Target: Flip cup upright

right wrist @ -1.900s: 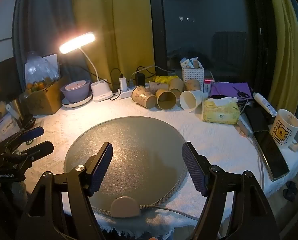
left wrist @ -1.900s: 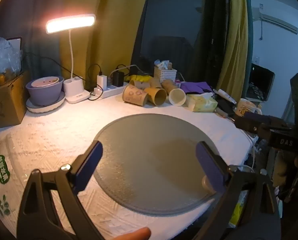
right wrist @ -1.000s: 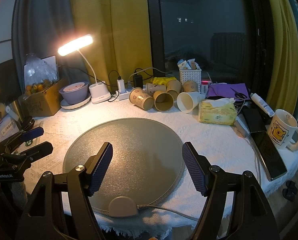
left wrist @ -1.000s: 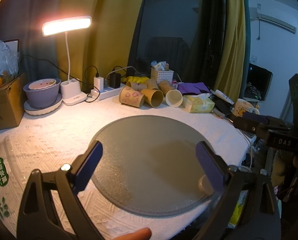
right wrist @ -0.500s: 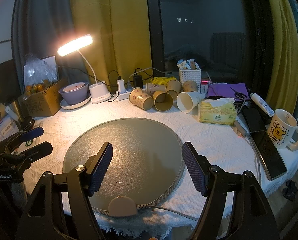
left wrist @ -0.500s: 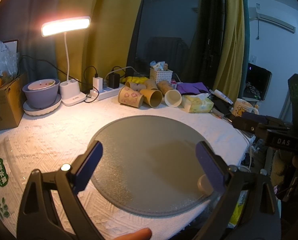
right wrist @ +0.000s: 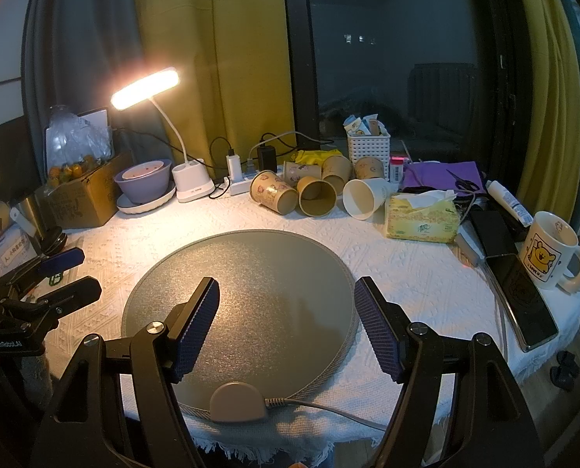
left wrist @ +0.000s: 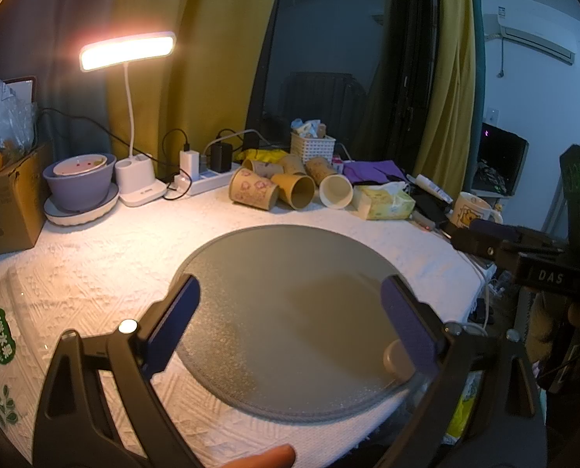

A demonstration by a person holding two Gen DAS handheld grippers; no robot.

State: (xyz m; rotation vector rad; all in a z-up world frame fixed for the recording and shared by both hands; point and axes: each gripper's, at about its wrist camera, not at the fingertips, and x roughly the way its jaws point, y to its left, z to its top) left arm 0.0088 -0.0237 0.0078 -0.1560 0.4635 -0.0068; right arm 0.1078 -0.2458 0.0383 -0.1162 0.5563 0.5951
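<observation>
Several paper cups lie on their sides at the back of the table: a printed cup (right wrist: 273, 192) (left wrist: 253, 194), a plain brown cup (right wrist: 316, 195) (left wrist: 297, 191) and a white cup (right wrist: 363, 197) (left wrist: 336, 191), with more behind. My left gripper (left wrist: 290, 316) is open and empty above the near edge of the round grey mat (left wrist: 290, 304). My right gripper (right wrist: 286, 321) is open and empty over the mat (right wrist: 251, 292). Each gripper also shows in the other's view, the left (right wrist: 62, 273) and the right (left wrist: 496, 236).
A lit desk lamp (right wrist: 190, 185), a purple bowl on a plate (right wrist: 144, 181) and a cardboard box (right wrist: 83, 195) stand at the back left. A tissue box (right wrist: 420, 220), a phone (right wrist: 522, 298) and a mug (right wrist: 551, 249) are on the right. A power strip (right wrist: 243, 183) and a white basket (right wrist: 368, 148) are behind the cups.
Both grippers have stayed open and nearly still. The left wrist view has drifted slightly, so the cups sit a little farther left in it.
</observation>
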